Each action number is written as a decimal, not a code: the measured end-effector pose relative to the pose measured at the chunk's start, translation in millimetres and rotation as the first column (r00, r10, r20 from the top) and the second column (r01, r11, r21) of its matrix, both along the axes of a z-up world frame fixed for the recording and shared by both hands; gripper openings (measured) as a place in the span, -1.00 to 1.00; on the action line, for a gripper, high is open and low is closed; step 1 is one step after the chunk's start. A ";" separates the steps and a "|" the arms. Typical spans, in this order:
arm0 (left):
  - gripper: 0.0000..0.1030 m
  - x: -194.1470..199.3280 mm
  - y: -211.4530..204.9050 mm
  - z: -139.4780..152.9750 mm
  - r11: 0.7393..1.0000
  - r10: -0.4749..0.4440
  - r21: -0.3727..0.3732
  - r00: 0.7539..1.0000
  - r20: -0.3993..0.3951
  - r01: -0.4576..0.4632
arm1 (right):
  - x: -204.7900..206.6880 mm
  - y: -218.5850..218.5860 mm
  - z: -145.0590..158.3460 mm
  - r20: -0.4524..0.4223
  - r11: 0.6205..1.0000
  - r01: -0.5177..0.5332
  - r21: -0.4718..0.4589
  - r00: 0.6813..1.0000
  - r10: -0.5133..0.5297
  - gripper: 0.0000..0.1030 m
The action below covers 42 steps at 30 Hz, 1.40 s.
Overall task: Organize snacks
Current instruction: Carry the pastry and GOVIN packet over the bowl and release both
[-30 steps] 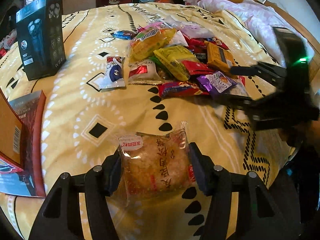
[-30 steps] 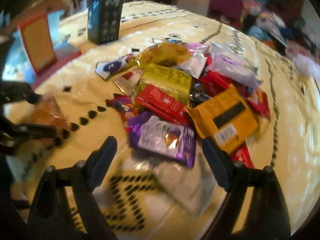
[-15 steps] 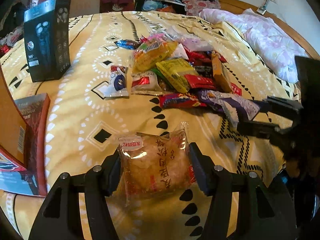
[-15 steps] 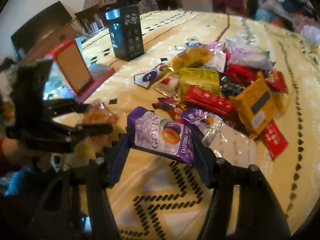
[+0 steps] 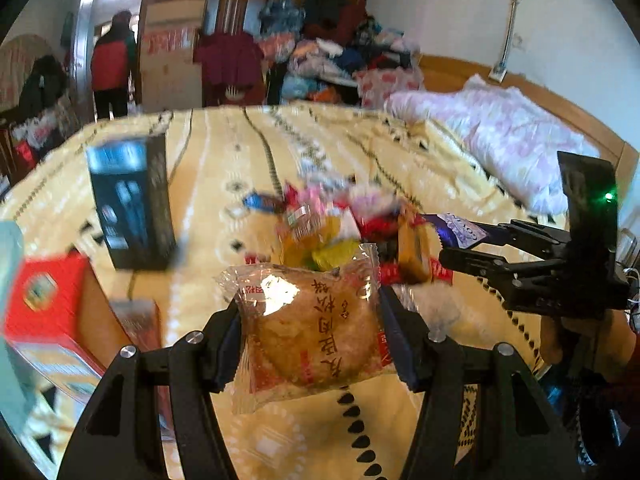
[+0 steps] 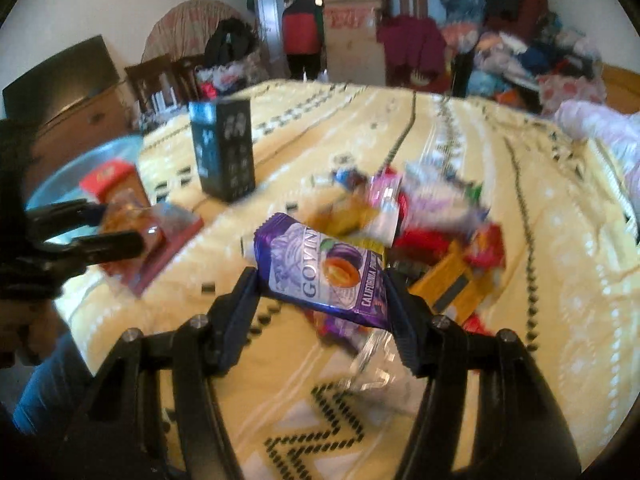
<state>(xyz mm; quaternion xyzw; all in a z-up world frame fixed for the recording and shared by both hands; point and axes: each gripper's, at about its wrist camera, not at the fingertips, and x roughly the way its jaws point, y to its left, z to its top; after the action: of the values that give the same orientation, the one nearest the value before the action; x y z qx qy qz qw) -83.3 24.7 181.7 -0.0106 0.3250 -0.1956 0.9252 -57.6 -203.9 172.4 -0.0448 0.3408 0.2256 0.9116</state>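
Observation:
My left gripper is shut on a clear-wrapped golden pastry, held up above the yellow patterned bedspread. My right gripper is shut on a purple plum packet, also lifted off the bed. Each gripper shows in the other's view: the right gripper at the right edge with the purple packet, the left gripper at the left edge with the pastry. A heap of mixed snack packets lies mid-bed, also seen as the snack heap beyond the pastry.
A black box stands upright on the bed's left part. A red-and-orange carton lies at the left edge. A pink quilt is bunched at the right. Clothes pile and a person in red are beyond the bed.
Both grippers have risen off the bed and tipped up, so the room now shows. The right gripper closed on the purple packet and lifted it; the left kept hold of the pastry.

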 end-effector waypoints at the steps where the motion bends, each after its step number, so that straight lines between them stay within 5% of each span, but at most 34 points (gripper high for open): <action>1: 0.22 0.7 4.9 9.1 1.000 0.010 0.005 1.000 0.013 -0.010 | 3.3 2.0 9.2 0.015 1.000 0.008 0.005 1.000 -0.008 0.21; 8: 0.22 -2.7 67.5 57.2 0.991 0.136 -0.019 0.986 0.098 -0.135 | 17.3 33.5 59.7 0.104 0.999 0.000 0.032 0.995 -0.003 0.21; 13: 0.22 -10.7 136.3 81.9 0.963 0.270 -0.018 0.954 0.130 -0.270 | 20.3 98.4 104.9 0.187 0.994 -0.104 0.036 0.978 0.096 0.21; 21: 0.22 -31.2 276.4 97.8 0.851 0.522 -0.004 0.844 0.119 -0.526 | 24.0 233.6 148.9 0.226 0.943 -0.325 0.069 0.926 0.303 0.22; 27: 0.22 -41.0 364.2 79.5 0.741 0.666 0.061 0.744 0.059 -0.668 | 26.7 339.5 138.8 0.135 0.884 -0.461 0.081 0.883 0.449 0.22; 30: 0.22 -37.8 388.7 64.6 0.717 0.694 0.076 0.720 0.014 -0.693 | 24.4 370.7 125.9 0.079 0.865 -0.494 0.087 0.869 0.488 0.22; 42: 0.22 -34.6 410.9 31.7 0.722 0.691 0.086 0.721 -0.051 -0.686 | 19.3 430.7 85.6 -0.058 0.839 -0.542 0.044 0.837 0.544 0.23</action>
<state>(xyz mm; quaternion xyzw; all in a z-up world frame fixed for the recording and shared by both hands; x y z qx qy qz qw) -117.9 435.5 213.4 -0.1100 0.3399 0.1727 0.9179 -38.4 226.9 258.0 -0.1200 0.3422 0.4802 0.7987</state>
